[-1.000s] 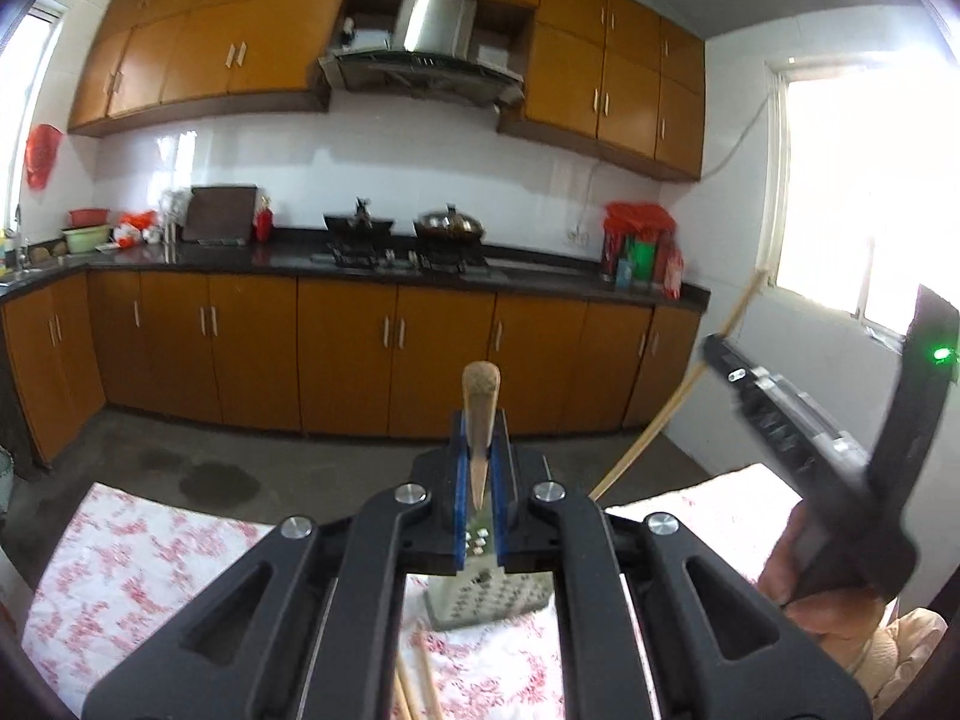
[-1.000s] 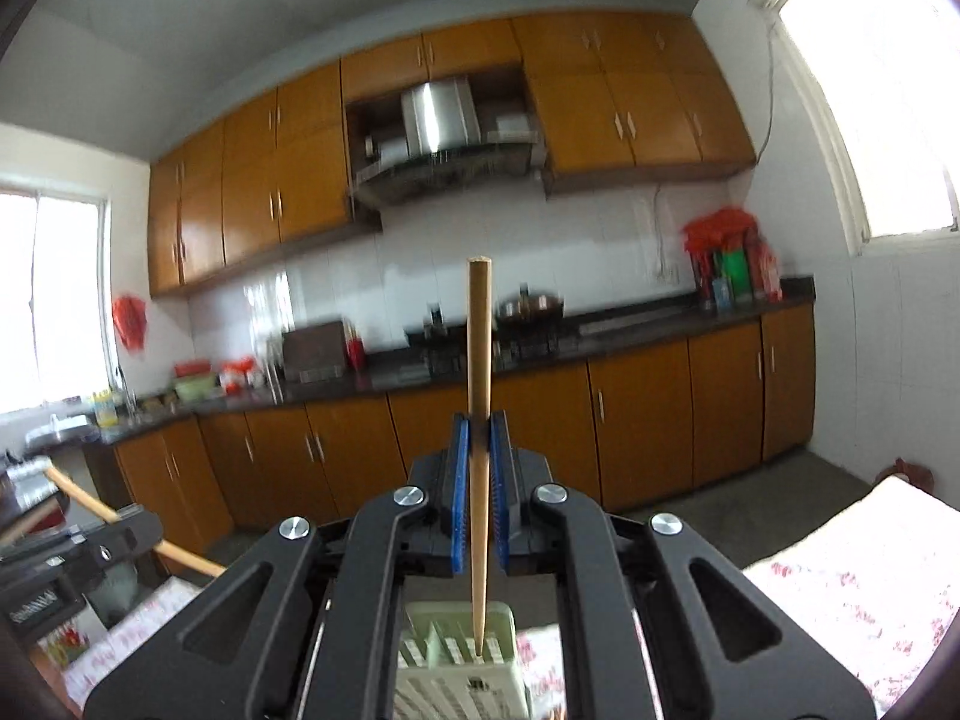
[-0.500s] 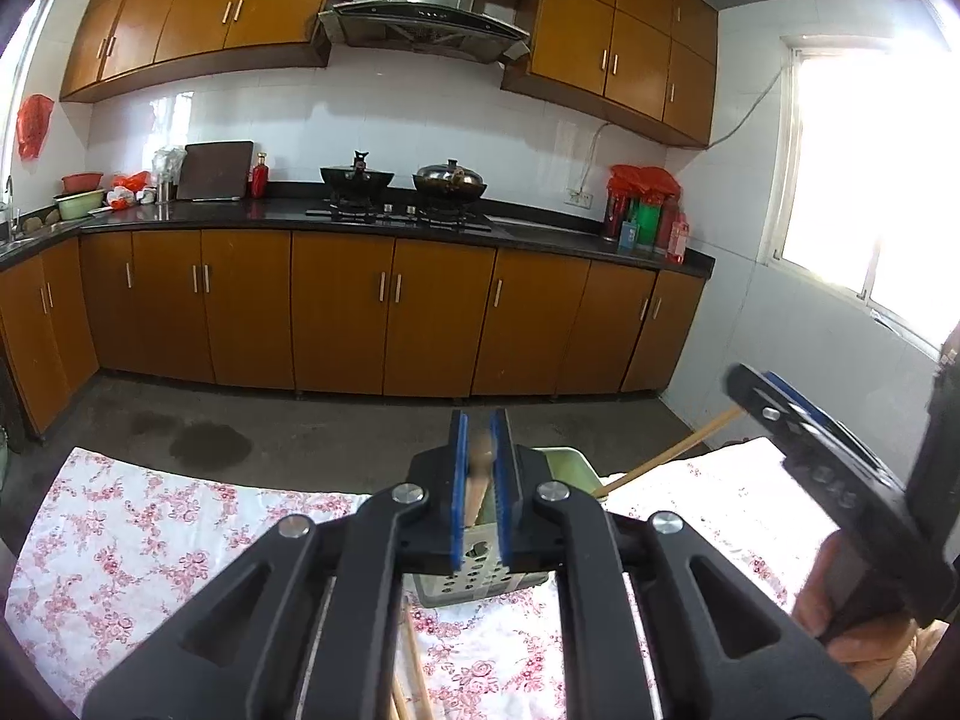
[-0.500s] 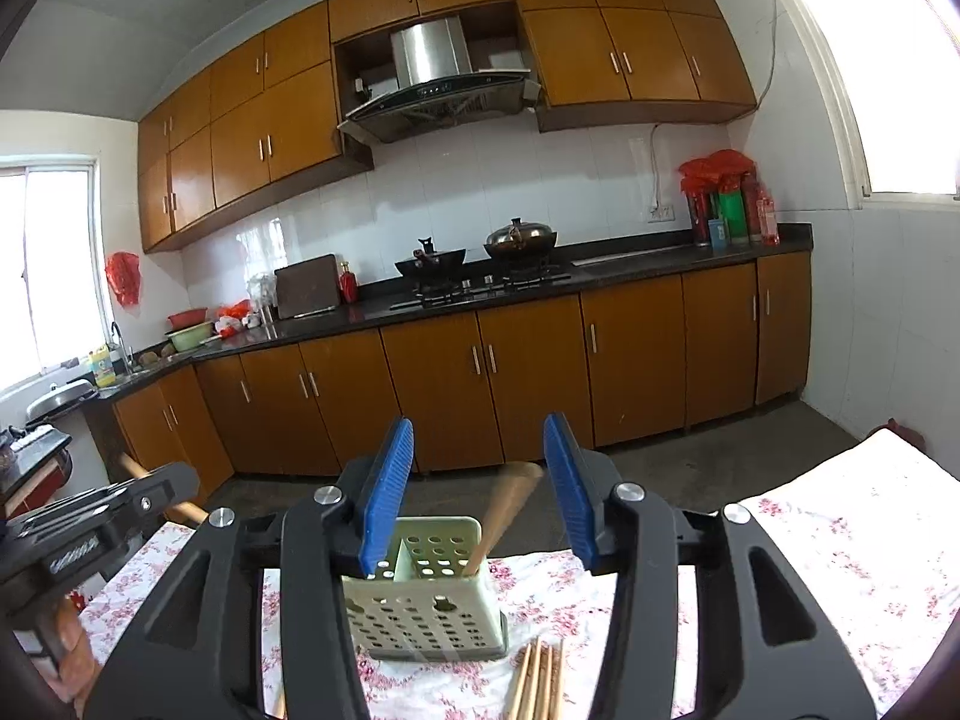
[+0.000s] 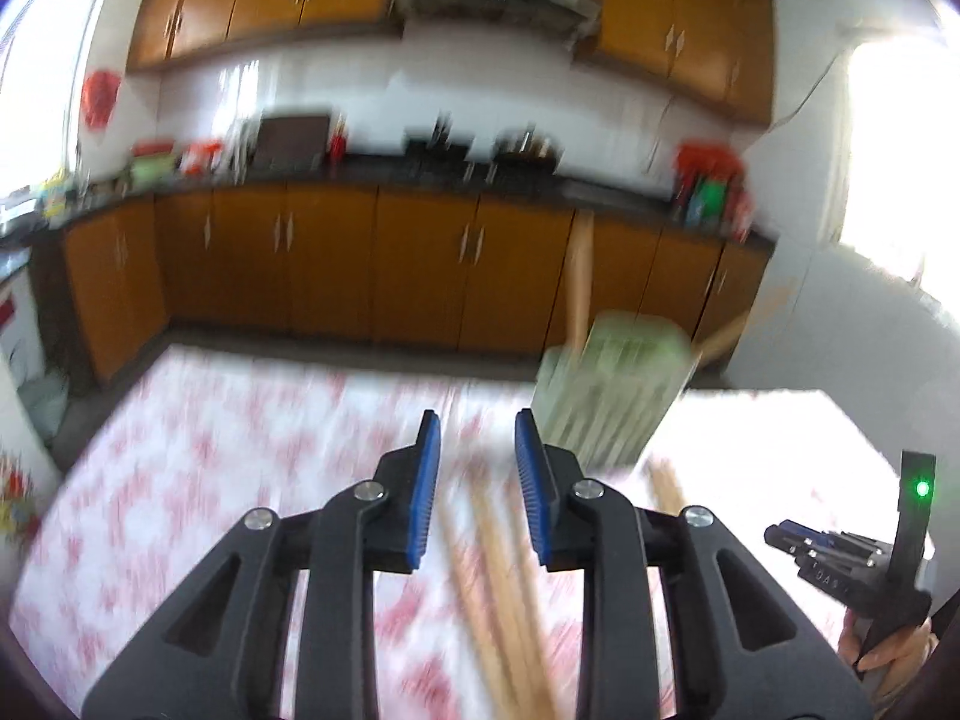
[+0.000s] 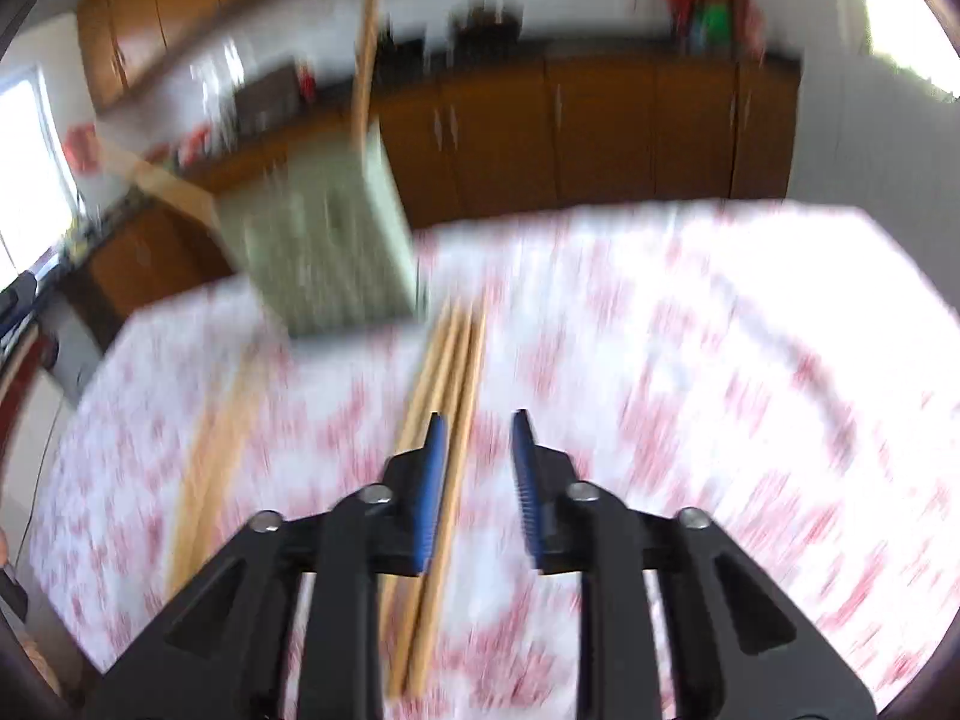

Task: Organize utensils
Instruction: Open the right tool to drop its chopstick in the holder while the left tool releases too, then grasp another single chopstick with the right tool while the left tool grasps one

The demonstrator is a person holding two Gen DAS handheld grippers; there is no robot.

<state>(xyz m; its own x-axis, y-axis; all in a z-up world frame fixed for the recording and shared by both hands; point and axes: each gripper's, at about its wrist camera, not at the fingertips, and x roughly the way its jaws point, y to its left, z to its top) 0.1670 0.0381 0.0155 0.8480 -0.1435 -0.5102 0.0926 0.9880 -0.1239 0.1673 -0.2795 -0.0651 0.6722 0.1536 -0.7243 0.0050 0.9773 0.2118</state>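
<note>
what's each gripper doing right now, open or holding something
Left gripper: open, holding nothing.
Right gripper: open, holding nothing; loose chopsticks lie on the table below it.

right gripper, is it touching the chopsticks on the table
Cannot tell. In the right wrist view the open right gripper overlaps the chopsticks, but blur hides any gap.

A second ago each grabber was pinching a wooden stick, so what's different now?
Both let go. The left gripper and right gripper are open and empty, tipped down toward the chopsticks lying on the tablecloth. The two sticks they held now stand in the green holder, one upright, one leaning. The holder stayed on the table, as did the loose chopsticks.
</note>
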